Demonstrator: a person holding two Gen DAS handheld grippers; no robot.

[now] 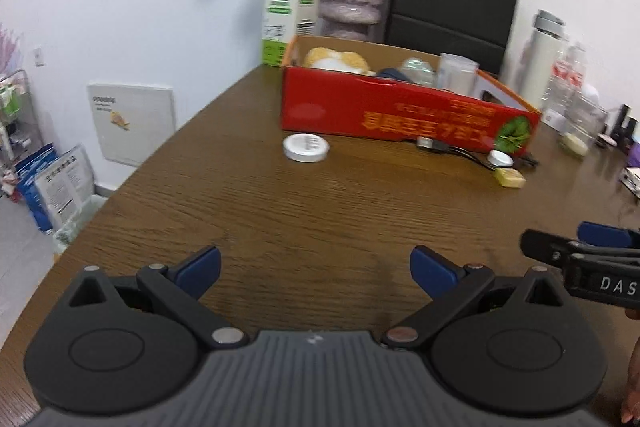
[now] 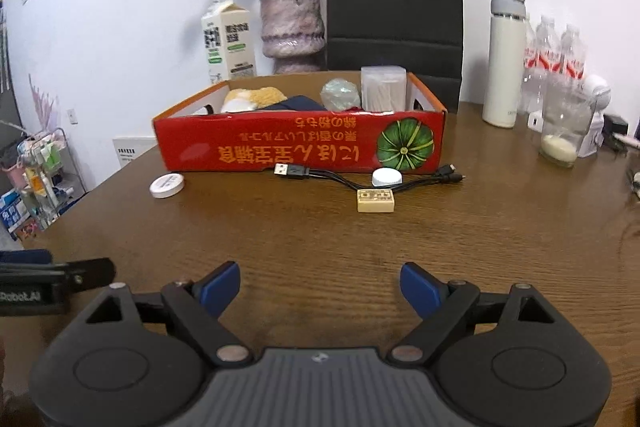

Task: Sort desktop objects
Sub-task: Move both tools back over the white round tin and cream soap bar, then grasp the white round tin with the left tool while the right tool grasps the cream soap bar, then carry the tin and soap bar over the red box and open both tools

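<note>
A red cardboard box stands on the brown table and holds a plush toy, a dark cloth, a crumpled wrap and a clear jar. In front of it lie a flat white round tin, a black USB cable, a white cap and a cream mahjong tile. My left gripper is open and empty over bare table. My right gripper is open and empty, well short of the tile.
Behind the box stand a milk carton, a vase of dried flowers and a black paper bag. At the right are a white thermos, water bottles and a glass. The table's left edge curves away.
</note>
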